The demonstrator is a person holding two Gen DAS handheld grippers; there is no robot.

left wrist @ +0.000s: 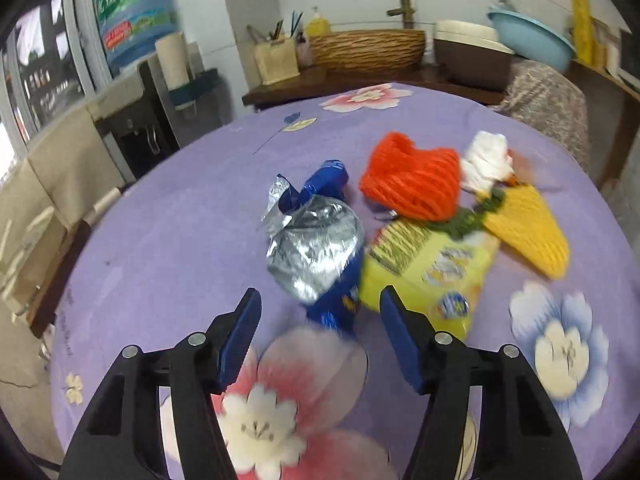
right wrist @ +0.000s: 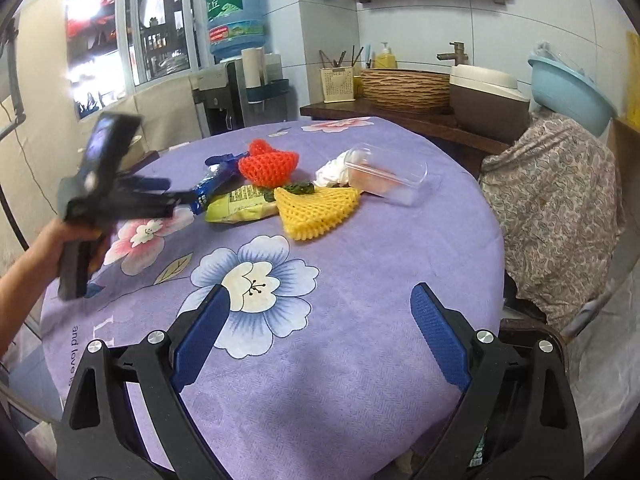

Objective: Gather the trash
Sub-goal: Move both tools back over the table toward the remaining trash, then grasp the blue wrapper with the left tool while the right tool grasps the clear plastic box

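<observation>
Approaching the blue wrapper at frame centre, left gripper spread, empty; next, straddle and pinch it. Right gripper spread, empty.

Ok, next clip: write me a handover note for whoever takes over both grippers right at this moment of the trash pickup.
Left gripper: open, nothing gripped; the blue and silver foil wrapper lies just ahead between its fingertips.
Right gripper: open and empty, over the near side of the purple floral tablecloth.
Trash, all on the table: foil wrapper, yellow snack bag, orange foam fruit net, yellow foam fruit net, crumpled white tissue, clear plastic box.
Done: nothing collected that shows here.
Left: pick up every piece. No bin is in view.
</observation>
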